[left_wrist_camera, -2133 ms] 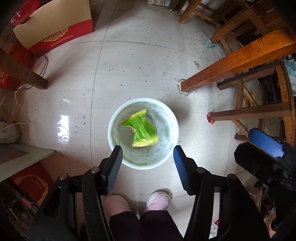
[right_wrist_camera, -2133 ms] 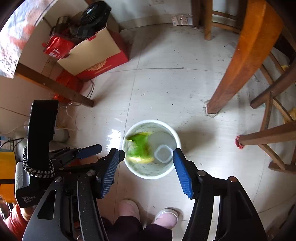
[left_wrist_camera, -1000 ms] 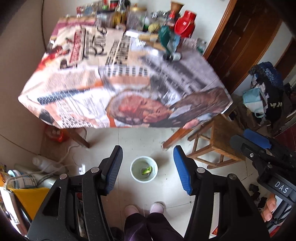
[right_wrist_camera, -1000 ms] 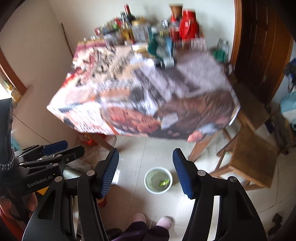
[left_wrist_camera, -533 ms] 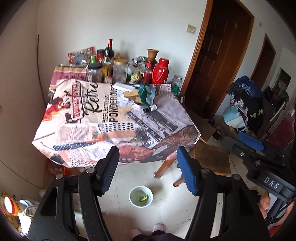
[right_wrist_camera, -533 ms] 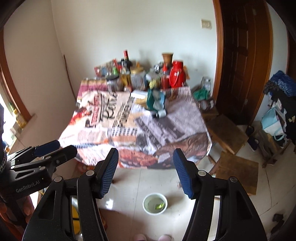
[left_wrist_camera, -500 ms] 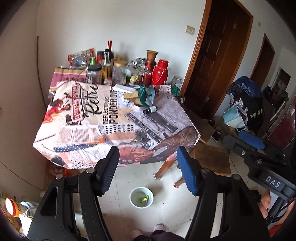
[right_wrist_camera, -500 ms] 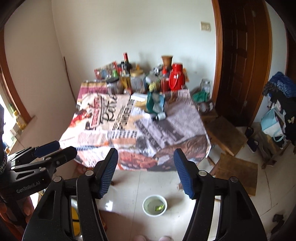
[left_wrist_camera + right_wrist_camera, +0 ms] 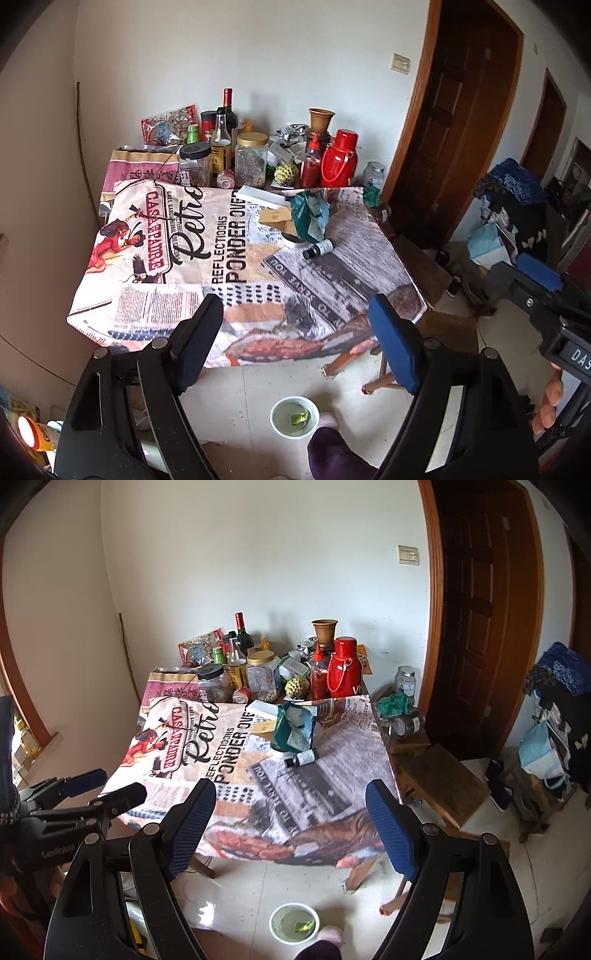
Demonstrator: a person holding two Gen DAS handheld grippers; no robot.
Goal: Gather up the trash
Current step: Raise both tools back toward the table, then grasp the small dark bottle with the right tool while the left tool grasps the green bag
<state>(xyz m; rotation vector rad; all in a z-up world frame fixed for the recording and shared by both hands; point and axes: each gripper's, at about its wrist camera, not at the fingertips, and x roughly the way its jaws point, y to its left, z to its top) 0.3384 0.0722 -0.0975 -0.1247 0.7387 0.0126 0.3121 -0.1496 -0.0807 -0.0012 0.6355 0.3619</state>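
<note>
A white bin [image 9: 277, 430] stands on the floor in front of the table, with a green wrapper [image 9: 299, 418] inside it; the right wrist view shows the bin [image 9: 275, 936] and wrapper [image 9: 303, 926] too. On the printed tablecloth [image 9: 236, 258] lie a crumpled teal bag [image 9: 309, 216], a small dark-capped bottle [image 9: 319, 248], a tan card [image 9: 277, 218] and a white box [image 9: 263, 195]. My left gripper [image 9: 295, 314] hangs high over the table's near edge, jaws opening, nothing between them. My right gripper [image 9: 291, 794] is beside it, likewise opening and empty.
Bottles, jars and a red thermos [image 9: 340, 158] crowd the table's back edge. A wooden stool [image 9: 439, 786] stands right of the table, before a dark door. Bags and clothes [image 9: 513, 206] pile at far right. A person's slippered foot [image 9: 327, 419] touches the bin.
Both grippers rose from just above the bin and tilted up toward the table. The bin shrank to the bottom of view. Both pairs of jaws spread wider.
</note>
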